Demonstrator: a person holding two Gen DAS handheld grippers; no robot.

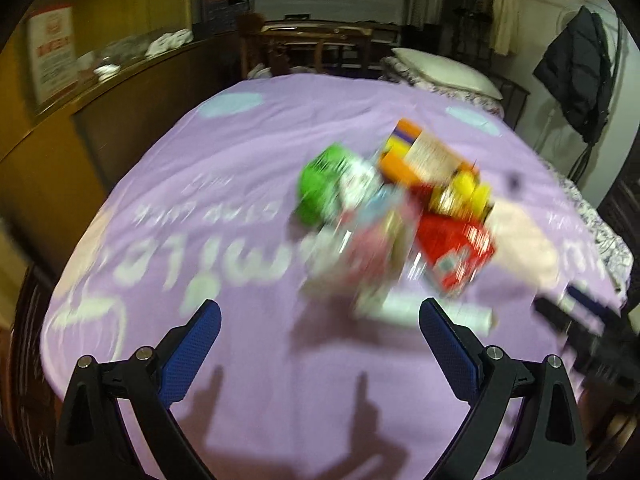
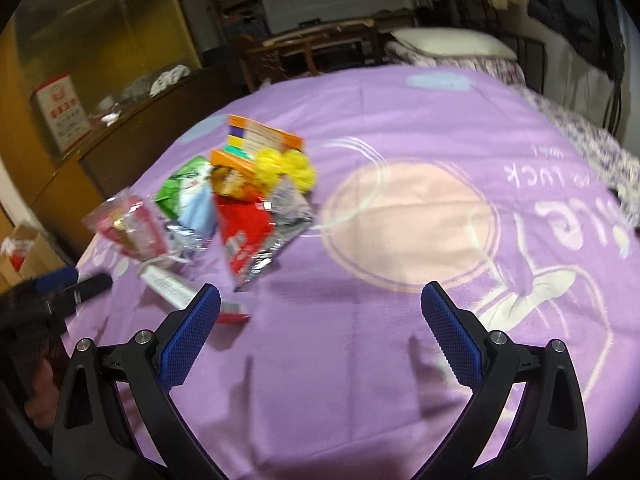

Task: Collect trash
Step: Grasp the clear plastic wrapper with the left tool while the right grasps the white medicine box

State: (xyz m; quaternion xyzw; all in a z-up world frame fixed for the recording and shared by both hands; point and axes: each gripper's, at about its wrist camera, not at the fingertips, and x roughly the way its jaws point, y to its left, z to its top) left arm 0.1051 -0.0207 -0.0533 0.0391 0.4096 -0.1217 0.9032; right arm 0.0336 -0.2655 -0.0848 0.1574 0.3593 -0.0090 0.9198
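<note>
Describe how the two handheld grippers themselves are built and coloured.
Both match: the left gripper and right gripper have black angular plastic arms with triangular cut-outs, silver round pivot bolts, and blue fingers with a knurled, cross-hatched face. No cables, markings or sleeves show.

A bed under a purple blanket (image 2: 360,340) printed with white lettering and a pale pink circle carries a heap of trash on its left side: an orange box (image 2: 262,136) farthest, a green wrapper (image 2: 180,188), a red packet (image 2: 244,232), a pink wrapper (image 2: 128,228) and, nearest, a white carton (image 2: 176,288). A white pillow (image 2: 448,42) lies at the far end.
</note>
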